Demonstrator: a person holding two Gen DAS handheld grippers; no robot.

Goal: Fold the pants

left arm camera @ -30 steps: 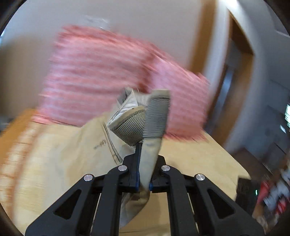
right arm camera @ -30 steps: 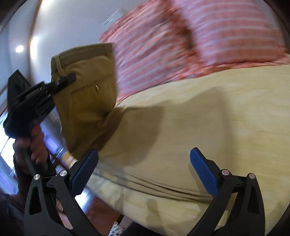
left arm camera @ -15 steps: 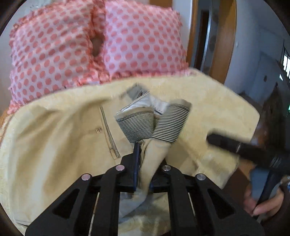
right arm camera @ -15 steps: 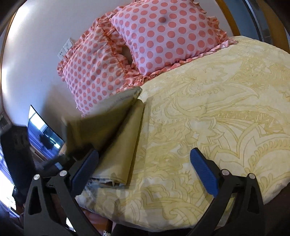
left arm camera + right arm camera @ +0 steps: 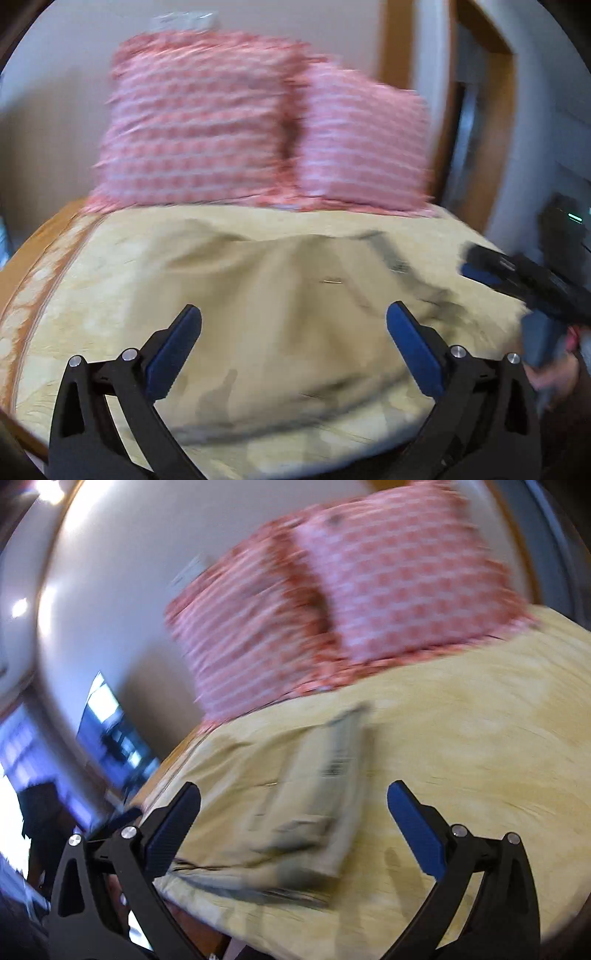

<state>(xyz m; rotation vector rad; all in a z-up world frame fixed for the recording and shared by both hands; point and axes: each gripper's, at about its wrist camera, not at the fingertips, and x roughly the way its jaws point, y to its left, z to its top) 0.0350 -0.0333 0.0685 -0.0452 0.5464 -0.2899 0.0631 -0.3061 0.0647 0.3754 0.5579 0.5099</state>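
The khaki pants (image 5: 295,310) lie folded on the yellow bedspread (image 5: 118,280), near the bed's front edge. My left gripper (image 5: 293,319) is open and empty, just above them. In the right wrist view the folded pants (image 5: 314,805) lie flat, their waistband with a striped lining toward the pillows. My right gripper (image 5: 293,799) is open and empty over the pants' near end. The right gripper also shows in the left wrist view (image 5: 517,273), at the right edge of the bed. Both views are motion-blurred.
Two pink polka-dot pillows (image 5: 258,122) lean on the wall at the head of the bed; they also show in the right wrist view (image 5: 351,590). A wooden door frame (image 5: 399,55) stands to the right. A screen (image 5: 110,716) stands left of the bed.
My left gripper has opened and let go of the pants' waistband. The pants now lie flat on the bed. Both grippers have swung, which blurs the views.
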